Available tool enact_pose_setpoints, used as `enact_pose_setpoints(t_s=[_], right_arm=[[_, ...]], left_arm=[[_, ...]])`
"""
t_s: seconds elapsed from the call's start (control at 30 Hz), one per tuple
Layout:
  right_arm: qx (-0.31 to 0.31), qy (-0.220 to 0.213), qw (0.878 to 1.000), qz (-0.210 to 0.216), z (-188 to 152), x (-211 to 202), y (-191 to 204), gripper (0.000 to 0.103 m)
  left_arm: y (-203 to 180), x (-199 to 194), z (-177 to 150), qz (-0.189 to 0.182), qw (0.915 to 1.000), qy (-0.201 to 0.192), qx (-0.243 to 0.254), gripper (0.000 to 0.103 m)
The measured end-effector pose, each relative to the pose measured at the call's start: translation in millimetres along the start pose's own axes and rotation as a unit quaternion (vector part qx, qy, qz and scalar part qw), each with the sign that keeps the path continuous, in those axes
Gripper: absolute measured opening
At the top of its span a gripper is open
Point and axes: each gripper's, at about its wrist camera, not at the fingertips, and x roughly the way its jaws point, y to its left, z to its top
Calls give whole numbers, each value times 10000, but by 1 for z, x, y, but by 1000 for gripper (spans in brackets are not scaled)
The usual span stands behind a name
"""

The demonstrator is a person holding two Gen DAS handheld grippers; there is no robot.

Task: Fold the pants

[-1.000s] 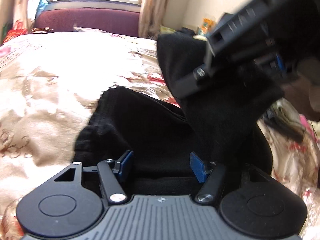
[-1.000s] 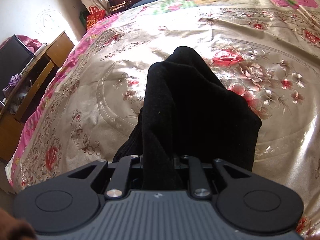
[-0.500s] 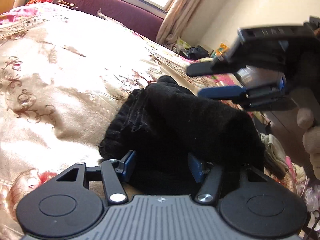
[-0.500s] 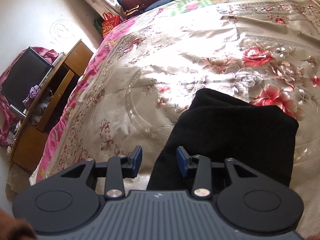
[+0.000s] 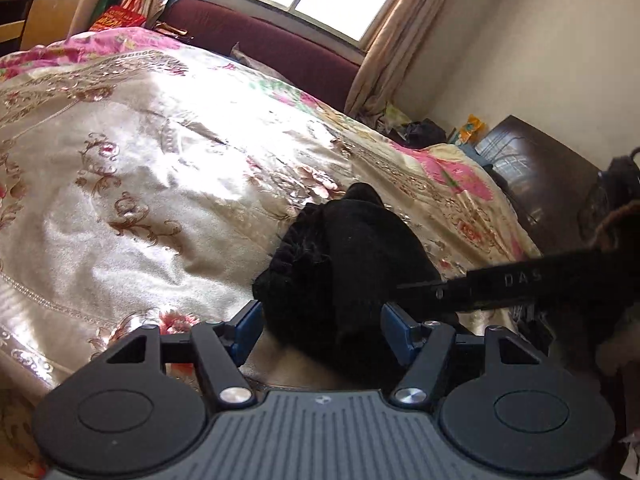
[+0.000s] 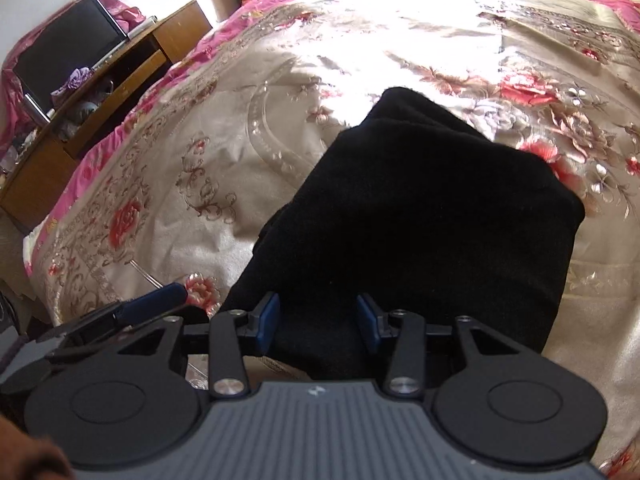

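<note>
The black pants [image 5: 352, 264] lie folded in a thick bundle on the floral bedspread [image 5: 132, 184]. My left gripper [image 5: 322, 332] is low over their near end, its jaws opening. The fabric sits between the blue pads [image 5: 248, 330] without being pinched. My right gripper [image 5: 500, 284] reaches in from the right beside it. In the right wrist view the pants [image 6: 432, 208] spread ahead. The right gripper [image 6: 318, 320] hovers at their near edge, its jaws opening and gripping nothing. A blue-tipped finger of the left gripper [image 6: 152, 304] shows at the lower left.
The bedspread [image 6: 208, 168] covers the whole bed. A wooden cabinet [image 6: 108, 80] with a black screen [image 6: 64, 52] stands off the bed's left side. A maroon headboard [image 5: 272, 36] lies below the window, and dark furniture [image 5: 532, 168] stands at the right.
The right gripper let go of the raised pants fold, which dropped flat onto the bundle. Both grippers have drawn back to the near end, and the left view has swung.
</note>
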Motion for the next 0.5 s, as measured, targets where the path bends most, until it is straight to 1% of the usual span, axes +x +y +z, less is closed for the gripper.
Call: enact_pose_setpoints(t_s=[0.07,0.17,0.27,0.3,0.33,0.4,0.43,0.47,0.5], right_arm=[[-354,-316,9989,-61,21,-14,-10,44],[-1037,-326,9941,-53,56,-6,-15,46],[-1791,-73,9838,46,80,21,-12,48],[-2048,47,9787,140,86,33,-10,49],[-2224,200,9745,218,91,45,-10,53],[-2370,576,9695,252,96,71,-12,54],[-2342,755,9689,268,96,79,-15,48],[-2287,900,9689,277,96,84,-19,40],[-2214,960,9701,250,96,85,-23,24]], left_arm=[[-8,8,3,-85,9998,104,146,82],[-20,24,6,-146,9988,321,330,82],[-26,42,5,-86,9975,529,469,82],[-27,47,5,-37,9971,595,472,82],[-29,51,4,35,9967,653,482,82],[-32,57,5,159,9960,688,545,82],[-35,58,7,183,9958,664,608,80],[-38,57,9,196,9954,637,692,77],[-40,57,11,202,9947,626,786,74]])
